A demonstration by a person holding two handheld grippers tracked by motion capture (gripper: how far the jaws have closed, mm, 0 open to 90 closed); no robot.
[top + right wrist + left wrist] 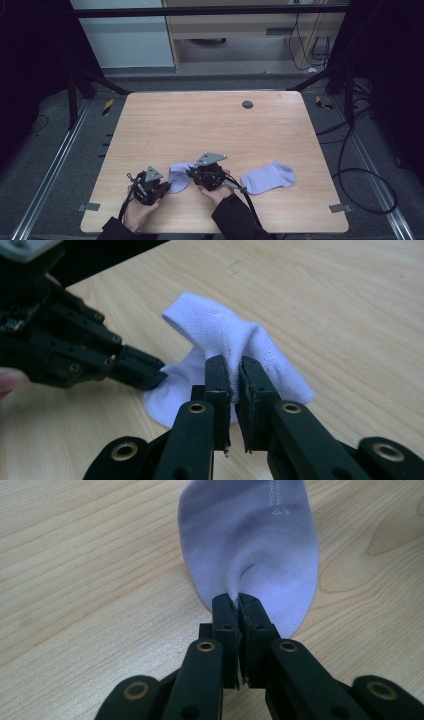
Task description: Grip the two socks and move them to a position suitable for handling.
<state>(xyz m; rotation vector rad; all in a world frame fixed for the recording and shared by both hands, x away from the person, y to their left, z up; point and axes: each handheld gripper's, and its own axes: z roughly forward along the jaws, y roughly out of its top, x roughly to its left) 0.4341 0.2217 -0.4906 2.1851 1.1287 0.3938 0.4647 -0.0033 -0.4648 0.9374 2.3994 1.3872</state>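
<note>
Both hand-held grippers clamped on pale lilac sock (179,176) at near worktop (210,125) edge: left hand-held gripper (239,602) pinches toe, right hand-held gripper (232,372) pinches cuff end. Second sock (268,177) lies apart, rightward. Step: lifting. Next, probably: raise together, carry onto mate.

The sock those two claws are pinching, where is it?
In the high view the held sock lies near the table's front edge, between the left gripper and right gripper, left of the other sock.
</note>
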